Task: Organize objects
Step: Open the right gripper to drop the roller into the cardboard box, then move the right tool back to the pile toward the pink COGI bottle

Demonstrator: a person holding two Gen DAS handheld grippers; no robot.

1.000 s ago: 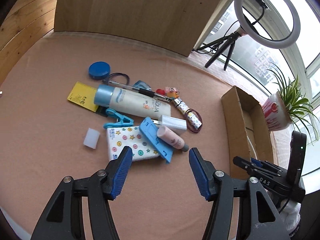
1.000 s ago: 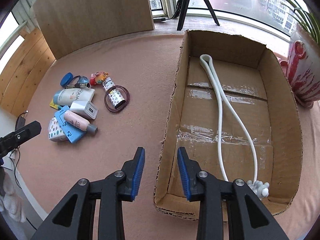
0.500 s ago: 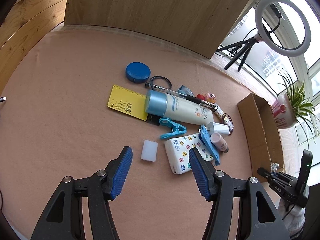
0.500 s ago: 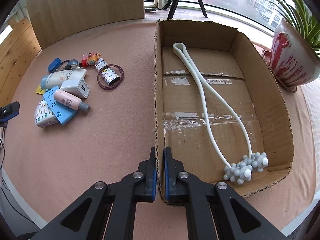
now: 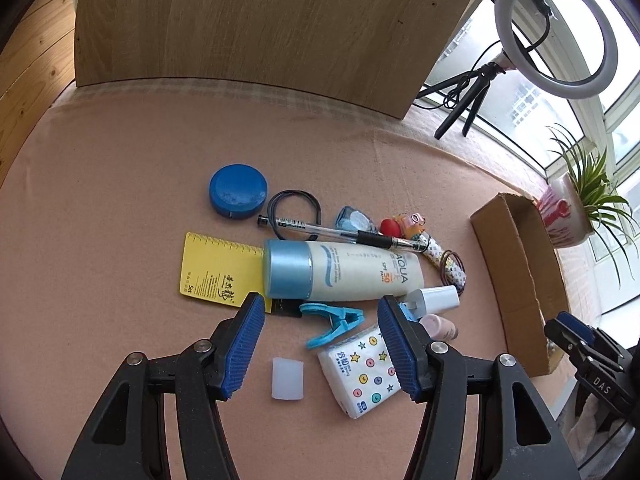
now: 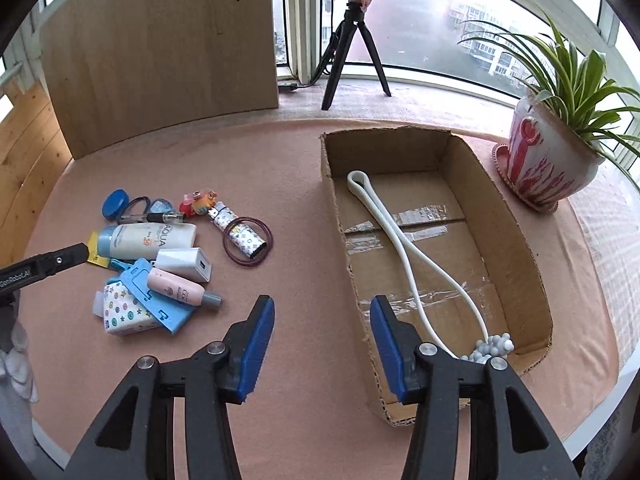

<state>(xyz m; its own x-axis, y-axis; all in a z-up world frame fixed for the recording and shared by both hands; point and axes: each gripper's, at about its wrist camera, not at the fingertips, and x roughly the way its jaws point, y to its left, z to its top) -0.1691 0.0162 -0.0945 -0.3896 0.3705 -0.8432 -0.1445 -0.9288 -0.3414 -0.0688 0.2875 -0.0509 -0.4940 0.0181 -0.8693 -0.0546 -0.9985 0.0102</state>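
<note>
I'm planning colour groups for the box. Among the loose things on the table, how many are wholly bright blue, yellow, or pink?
Bright blue: 3 (round tin, clip, flat holder)
Yellow: 1 (ruler card)
Pink: 1 (tube)
Total: 5

A ring light [image 5: 556, 32] on a black tripod [image 6: 352, 52] stands by the window; a spider plant in a red-and-white pot [image 6: 548, 160] sits near it; a wooden board [image 5: 272, 20] leans upright behind the pink tablecloth [image 5: 100, 200].
</note>
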